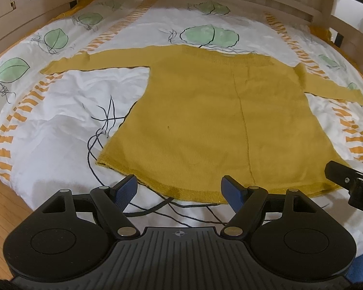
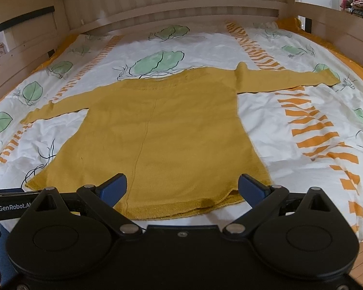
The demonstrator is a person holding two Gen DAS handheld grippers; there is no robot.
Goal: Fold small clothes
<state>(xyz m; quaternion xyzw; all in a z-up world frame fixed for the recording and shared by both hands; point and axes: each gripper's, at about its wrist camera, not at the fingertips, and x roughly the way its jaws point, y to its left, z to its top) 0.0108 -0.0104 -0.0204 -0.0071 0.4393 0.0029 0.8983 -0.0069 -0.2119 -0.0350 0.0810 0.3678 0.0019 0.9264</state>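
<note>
A mustard-yellow knit sweater (image 1: 205, 111) lies flat on the bed, both sleeves spread out sideways, hem toward me. It also shows in the right wrist view (image 2: 162, 130). My left gripper (image 1: 179, 188) is open and empty, hovering just over the left part of the hem. My right gripper (image 2: 182, 186) is open and empty, hovering over the right part of the hem. The right gripper's body (image 1: 351, 183) shows at the right edge of the left wrist view.
The bed is covered by a white duvet (image 1: 60, 111) printed with green leaves and orange stripes. Wooden bed rails (image 2: 171, 7) run along the far side and both ends. Wooden floor (image 1: 2, 217) lies below the near edge.
</note>
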